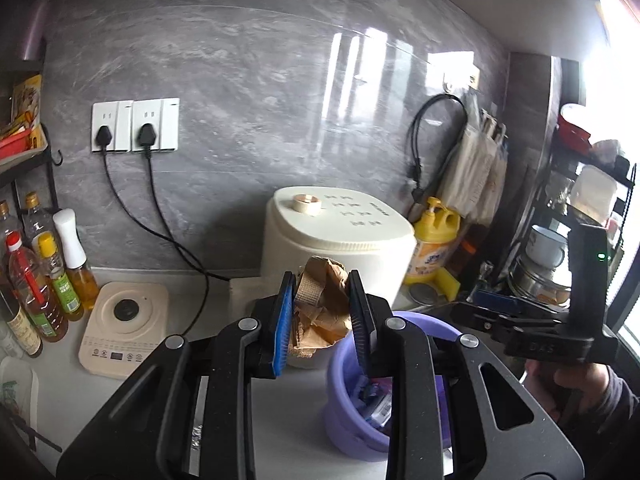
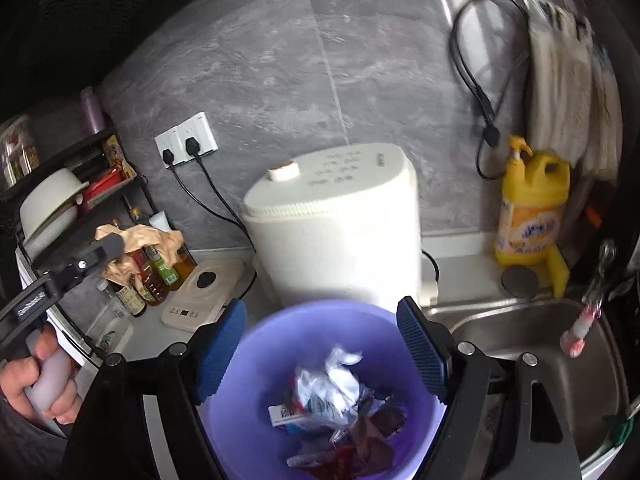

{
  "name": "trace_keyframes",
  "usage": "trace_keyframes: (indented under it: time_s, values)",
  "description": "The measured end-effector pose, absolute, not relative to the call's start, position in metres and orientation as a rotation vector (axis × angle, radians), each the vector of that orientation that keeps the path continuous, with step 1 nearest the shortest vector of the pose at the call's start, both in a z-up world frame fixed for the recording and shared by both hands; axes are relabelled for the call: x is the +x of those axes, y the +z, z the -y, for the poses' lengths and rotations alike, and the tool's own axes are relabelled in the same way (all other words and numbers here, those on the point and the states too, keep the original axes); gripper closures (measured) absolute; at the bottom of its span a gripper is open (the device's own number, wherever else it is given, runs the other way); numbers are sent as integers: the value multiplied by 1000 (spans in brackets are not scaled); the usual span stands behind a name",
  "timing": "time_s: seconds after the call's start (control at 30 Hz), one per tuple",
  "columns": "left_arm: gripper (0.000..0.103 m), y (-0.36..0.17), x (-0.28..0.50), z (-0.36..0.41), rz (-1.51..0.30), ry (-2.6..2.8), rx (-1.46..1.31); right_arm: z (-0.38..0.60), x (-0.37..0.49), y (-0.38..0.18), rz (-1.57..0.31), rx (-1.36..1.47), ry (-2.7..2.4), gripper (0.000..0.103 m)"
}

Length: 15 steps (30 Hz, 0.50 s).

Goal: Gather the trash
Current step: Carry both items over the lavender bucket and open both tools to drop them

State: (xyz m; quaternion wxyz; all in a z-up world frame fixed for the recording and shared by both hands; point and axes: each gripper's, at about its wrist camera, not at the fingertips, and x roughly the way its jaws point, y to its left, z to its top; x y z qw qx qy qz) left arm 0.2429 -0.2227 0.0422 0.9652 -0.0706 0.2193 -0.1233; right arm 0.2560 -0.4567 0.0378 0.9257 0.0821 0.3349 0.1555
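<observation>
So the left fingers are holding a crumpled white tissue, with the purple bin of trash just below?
Not quite: the left wrist view shows the left fingers clamped on crumpled brown paper, not white tissue. The purple bin of trash does sit just below.

Home kitchen, steel sink (image 2: 532,344) right of a white cooker (image 2: 340,240), oil bottles (image 1: 44,280) and induction hob (image 1: 124,328) to its left, grey tiled wall (image 1: 248,100) behind it

Crumpled brown paper (image 1: 320,308), glossy purple plastic bucket (image 2: 320,328), brushed steel sink (image 2: 532,332), polished grey stone-look wall (image 1: 256,92)
</observation>
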Motion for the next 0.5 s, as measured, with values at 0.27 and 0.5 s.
trace_keyframes:
  time_s: [0.27,0.5]
  values:
    - [77,39,244,267,-481,-292,-106,514,244,36,-660,250,235,26]
    - [69,30,256,316,-520,-335,-69,557,223,36,-624,235,165,26]
